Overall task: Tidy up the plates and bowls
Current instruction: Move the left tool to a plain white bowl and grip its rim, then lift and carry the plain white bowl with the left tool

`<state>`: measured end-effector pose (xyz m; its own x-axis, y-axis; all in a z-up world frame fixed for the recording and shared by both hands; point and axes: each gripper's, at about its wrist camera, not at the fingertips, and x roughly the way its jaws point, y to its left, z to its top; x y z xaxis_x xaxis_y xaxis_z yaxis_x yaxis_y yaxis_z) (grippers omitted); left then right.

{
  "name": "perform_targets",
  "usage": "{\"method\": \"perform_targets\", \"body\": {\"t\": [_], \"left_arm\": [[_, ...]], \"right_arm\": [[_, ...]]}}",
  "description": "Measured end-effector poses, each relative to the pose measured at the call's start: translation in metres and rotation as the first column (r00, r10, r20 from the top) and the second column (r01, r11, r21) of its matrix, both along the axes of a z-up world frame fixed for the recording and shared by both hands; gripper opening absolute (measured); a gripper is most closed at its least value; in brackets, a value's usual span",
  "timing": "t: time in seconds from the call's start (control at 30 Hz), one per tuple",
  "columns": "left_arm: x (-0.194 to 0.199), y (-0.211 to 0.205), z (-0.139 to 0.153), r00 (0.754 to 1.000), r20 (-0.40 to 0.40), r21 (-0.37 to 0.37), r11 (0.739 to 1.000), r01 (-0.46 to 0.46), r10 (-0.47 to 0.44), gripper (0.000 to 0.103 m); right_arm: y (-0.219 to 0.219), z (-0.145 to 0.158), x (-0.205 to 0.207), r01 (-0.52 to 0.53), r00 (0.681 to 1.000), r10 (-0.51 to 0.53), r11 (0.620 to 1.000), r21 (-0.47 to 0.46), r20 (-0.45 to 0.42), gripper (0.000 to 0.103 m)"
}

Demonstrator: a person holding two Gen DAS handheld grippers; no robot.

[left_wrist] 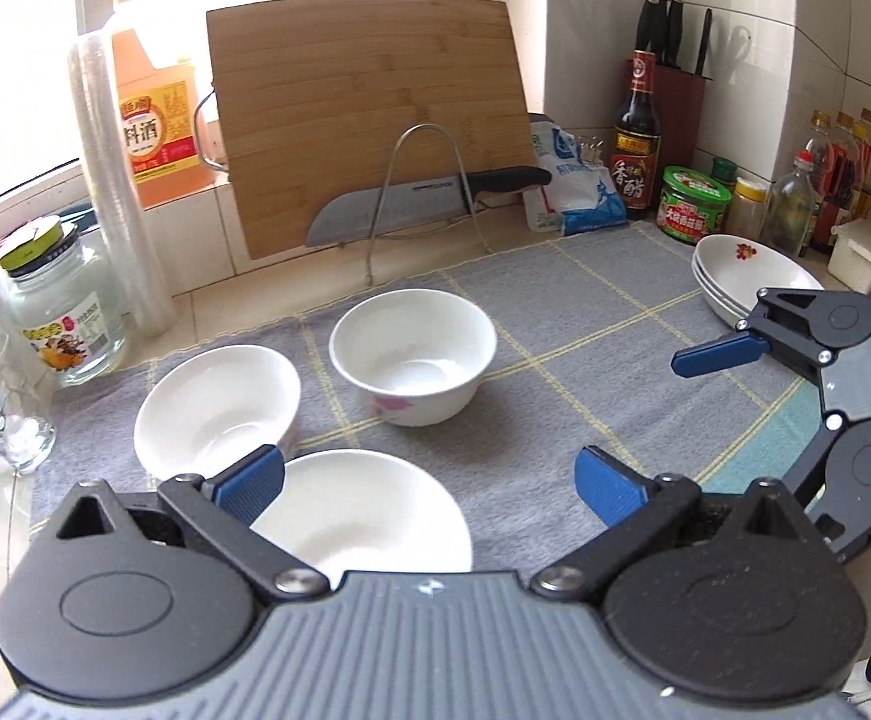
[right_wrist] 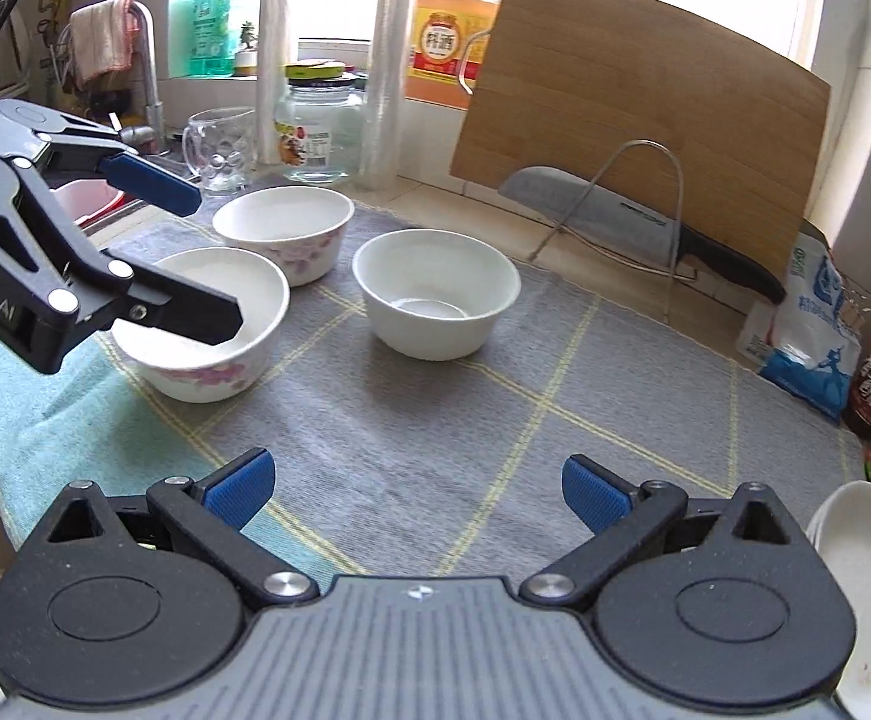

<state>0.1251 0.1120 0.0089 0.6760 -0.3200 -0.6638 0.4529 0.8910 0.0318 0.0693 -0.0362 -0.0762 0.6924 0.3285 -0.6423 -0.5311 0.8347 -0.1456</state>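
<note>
Three white bowls with pink flower prints stand apart on a grey checked cloth [left_wrist: 585,330]. My left gripper [left_wrist: 429,480] is open and hovers over the nearest bowl [left_wrist: 369,510]. Its left finger hangs above the rim, touching nothing. A second bowl [left_wrist: 213,408] is to the left and a third bowl [left_wrist: 414,354] is ahead. At the cloth's right end sits a stack of white plates [left_wrist: 747,276]. My right gripper [right_wrist: 417,480] is open and empty over bare cloth, left of the plates [right_wrist: 867,570]. In its view the left gripper [right_wrist: 216,258] hangs above the near-left bowl [right_wrist: 207,360].
A bamboo cutting board [left_wrist: 369,120] leans on the back wall behind a wire rack holding a knife [left_wrist: 411,201]. Sauce bottles [left_wrist: 636,138] and jars crowd the right corner. A glass jar [left_wrist: 66,312], a glass mug [right_wrist: 219,147] and a sink tap [right_wrist: 147,72] stand left.
</note>
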Motion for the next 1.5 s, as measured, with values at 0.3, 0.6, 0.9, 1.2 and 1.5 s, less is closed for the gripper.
{"method": "perform_targets", "body": {"t": [0.3,0.6,0.9,1.2,1.5], "left_arm": [[0.017,0.043,-0.018,0.999,-0.048,0.032,0.999,-0.013,0.015,0.102],[0.035,0.058,-0.032,0.99,-0.138,0.025,1.0,0.0,0.004,0.102],[0.05,0.065,-0.04,0.982,-0.187,-0.003,1.0,-0.001,0.0,0.078],[0.056,0.064,-0.043,0.974,-0.226,-0.043,0.999,0.026,-0.035,0.055],[0.059,0.063,-0.044,0.969,-0.239,-0.062,0.997,0.043,-0.056,0.049]], "right_arm": [[0.061,-0.014,0.003,-0.111,0.994,0.111,0.994,0.01,-0.024,0.103],[0.087,-0.025,0.007,-0.145,0.989,0.145,0.989,0.001,-0.01,0.103],[0.1,-0.028,0.013,-0.161,0.987,0.161,0.987,-0.002,0.002,0.098],[0.101,-0.028,0.015,-0.172,0.985,0.172,0.985,0.011,-0.01,0.085],[0.1,-0.028,0.016,-0.174,0.985,0.174,0.985,0.019,-0.017,0.083]]}}
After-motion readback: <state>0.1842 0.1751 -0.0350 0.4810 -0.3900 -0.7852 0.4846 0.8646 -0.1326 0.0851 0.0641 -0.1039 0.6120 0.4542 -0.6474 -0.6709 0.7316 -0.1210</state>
